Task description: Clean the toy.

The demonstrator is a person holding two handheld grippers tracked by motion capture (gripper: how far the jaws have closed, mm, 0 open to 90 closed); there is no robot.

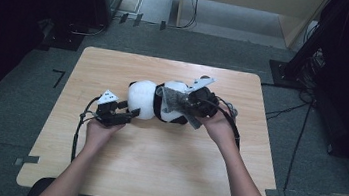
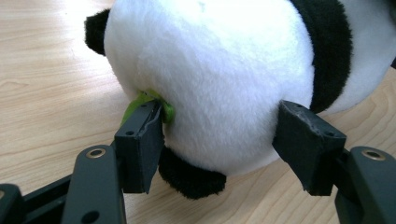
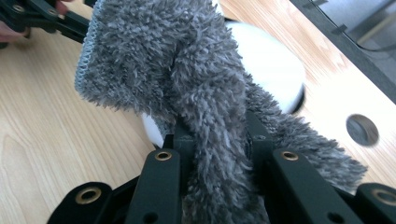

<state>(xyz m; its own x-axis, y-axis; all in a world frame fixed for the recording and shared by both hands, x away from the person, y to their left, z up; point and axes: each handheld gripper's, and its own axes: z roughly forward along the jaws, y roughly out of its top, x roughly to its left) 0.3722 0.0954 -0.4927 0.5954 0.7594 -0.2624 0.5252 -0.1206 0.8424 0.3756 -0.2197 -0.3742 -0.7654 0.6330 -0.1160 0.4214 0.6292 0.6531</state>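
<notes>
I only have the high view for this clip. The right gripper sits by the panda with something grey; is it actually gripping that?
Observer: Yes. In the right gripper view the right gripper has its jaws closed on a fuzzy grey cloth, which drapes up over the panda's white body.
Operator: And the left gripper, closed on the toy?
Observer: No. In the left gripper view the left gripper is open, its jaws on either side of the panda's white head.
Operator: Anything else near that jaw?
Observer: A small green piece sticks out of the plush at one jaw's tip.
</notes>
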